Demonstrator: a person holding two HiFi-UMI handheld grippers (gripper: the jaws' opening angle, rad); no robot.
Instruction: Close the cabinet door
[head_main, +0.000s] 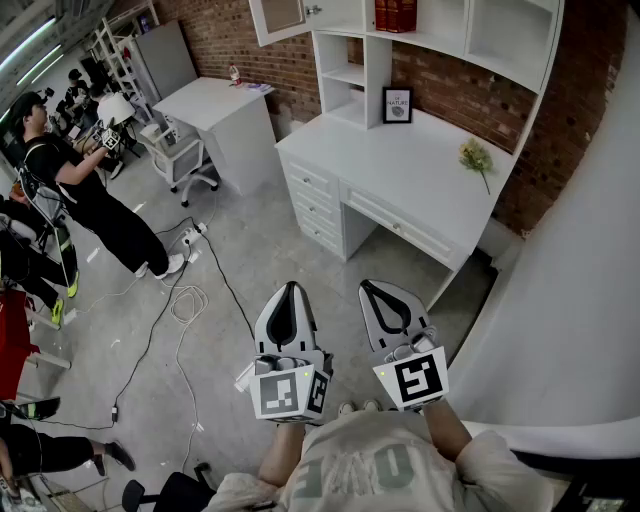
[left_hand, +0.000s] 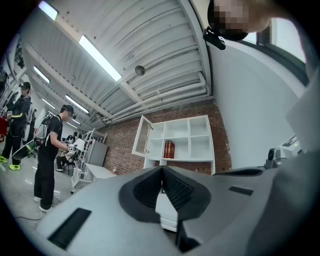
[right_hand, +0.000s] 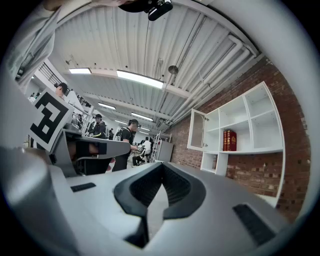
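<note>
Door: the white-framed glass cabinet door (head_main: 278, 18) is swung open at the top left of the white shelf unit (head_main: 440, 30), well ahead of me.
Handling: I reckon it's light and free on its hinges, but the glass is fragile, so I'd push on the frame's free edge.
Grippers: my left hand-held gripper (head_main: 291, 288) and right hand-held gripper (head_main: 372, 289) both have their jaws pressed together, holding nothing.

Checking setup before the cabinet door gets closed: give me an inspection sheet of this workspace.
Surface: white desk, mostly bare.
Job's things: white glass-panelled cabinet door, swung open on the white shelf unit.
Clutter: black-framed picture, yellow flower sprig, red books.
Grippers: left gripper and right gripper, fingers shut, empty, well away from the door.
Cables: black and white cables across the grey floor.
Surroundings: red brick wall; people in black at left.
</note>
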